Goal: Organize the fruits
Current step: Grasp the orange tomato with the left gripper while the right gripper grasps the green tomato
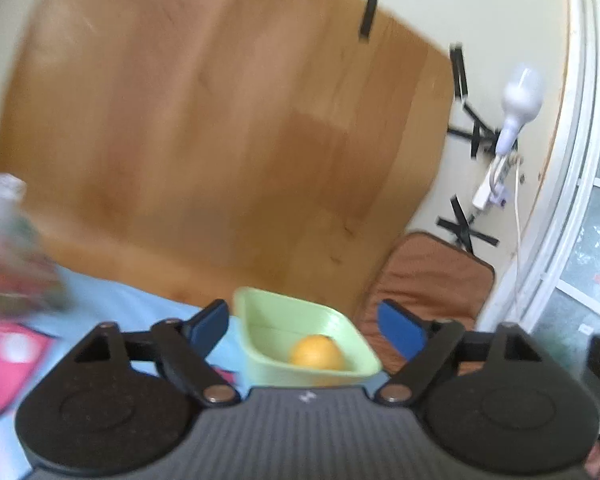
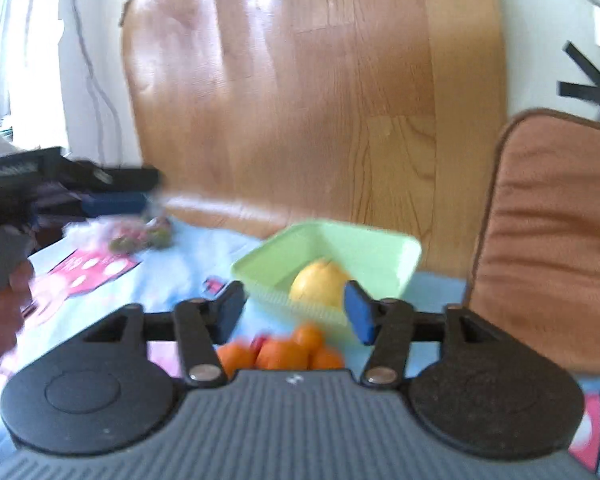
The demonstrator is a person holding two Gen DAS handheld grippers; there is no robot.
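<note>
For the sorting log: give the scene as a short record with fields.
container: green tray on blue cloth
in tray: one yellow-orange fruit
outside tray: small oranges in front of it
far left: bagged fruit, blurred
left gripper: open, holds nothing
right gripper: open, holds nothing

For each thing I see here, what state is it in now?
left gripper: open, nothing between the fingers.
right gripper: open, holds nothing.
green bowl: upright on the blue cloth, holds one fruit.
yellow-orange fruit: lying inside the bowl.
small oranges: in a group on the cloth, outside the bowl.
</note>
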